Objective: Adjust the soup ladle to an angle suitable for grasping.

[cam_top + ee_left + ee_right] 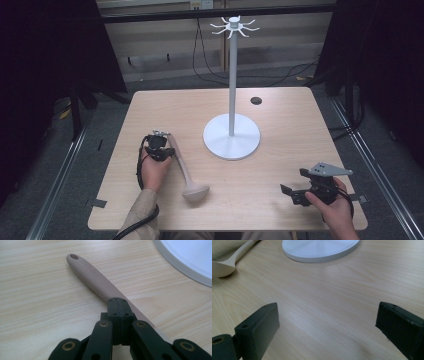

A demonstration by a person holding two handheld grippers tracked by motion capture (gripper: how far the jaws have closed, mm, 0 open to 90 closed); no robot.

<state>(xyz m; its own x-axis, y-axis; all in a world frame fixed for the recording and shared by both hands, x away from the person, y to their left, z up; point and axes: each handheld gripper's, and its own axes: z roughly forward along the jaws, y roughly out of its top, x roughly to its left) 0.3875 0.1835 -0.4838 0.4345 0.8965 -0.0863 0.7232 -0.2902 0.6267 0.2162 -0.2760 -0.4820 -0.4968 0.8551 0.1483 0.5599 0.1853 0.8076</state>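
One beige ladle (186, 172) is seen on the wooden table (280, 165), and its handle lies directly under the left gripper (118, 300), whose jaws are pressed together with nothing between them; whether the tips touch the handle cannot be told. From this gripper the handle runs forward to a rounded end with a small hole, while the bowl lies behind it, towards the person. The ladle is matte and smooth. The right gripper (325, 322) is held wide open over bare wood, and the ladle is far to its front left, beside the white stand (231, 131).
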